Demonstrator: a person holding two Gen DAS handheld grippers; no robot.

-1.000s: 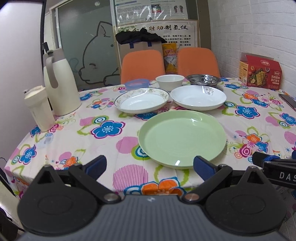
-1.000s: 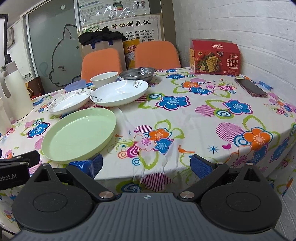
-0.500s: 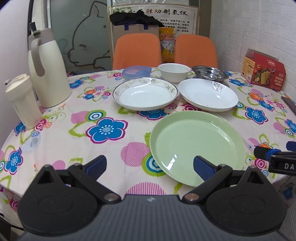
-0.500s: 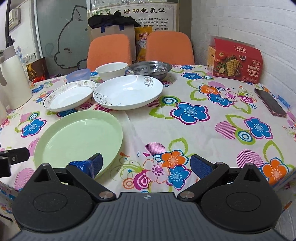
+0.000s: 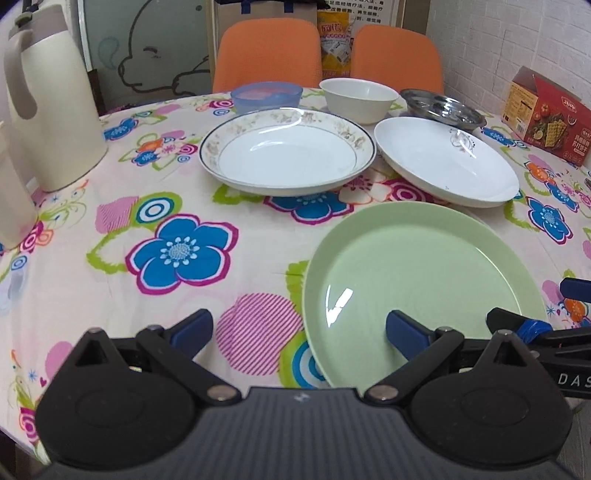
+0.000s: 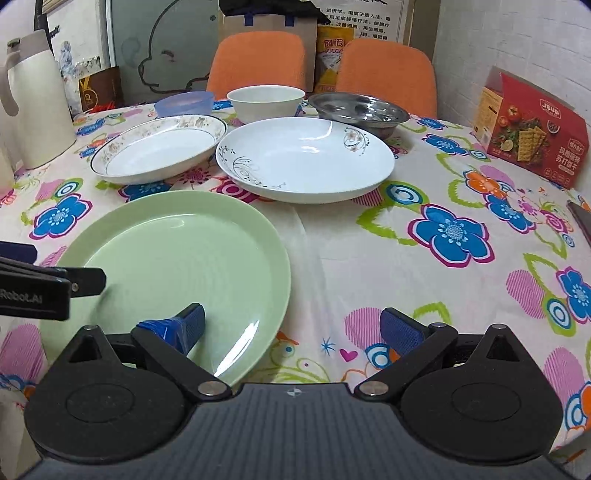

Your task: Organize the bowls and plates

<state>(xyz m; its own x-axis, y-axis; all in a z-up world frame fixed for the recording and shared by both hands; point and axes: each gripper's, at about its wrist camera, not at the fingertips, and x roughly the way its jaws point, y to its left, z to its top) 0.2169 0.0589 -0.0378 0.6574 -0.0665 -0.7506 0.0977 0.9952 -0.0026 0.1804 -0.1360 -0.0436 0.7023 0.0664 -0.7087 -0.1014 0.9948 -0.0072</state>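
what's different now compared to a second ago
Both tongs, left and right, have moved forward over the table toward the green plate, open and holding nothing. The plates, bowls and thermos have not moved.

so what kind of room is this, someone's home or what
Probably a small office or break-room dining corner, not clearly a home: a table with a floral cloth, two orange chairs, a poster of printed text on the wall, and a thermos jug.

Pale green plate; white plate with beige floral rim; white plate with dark scrollwork; tablecloth of bright flowers.
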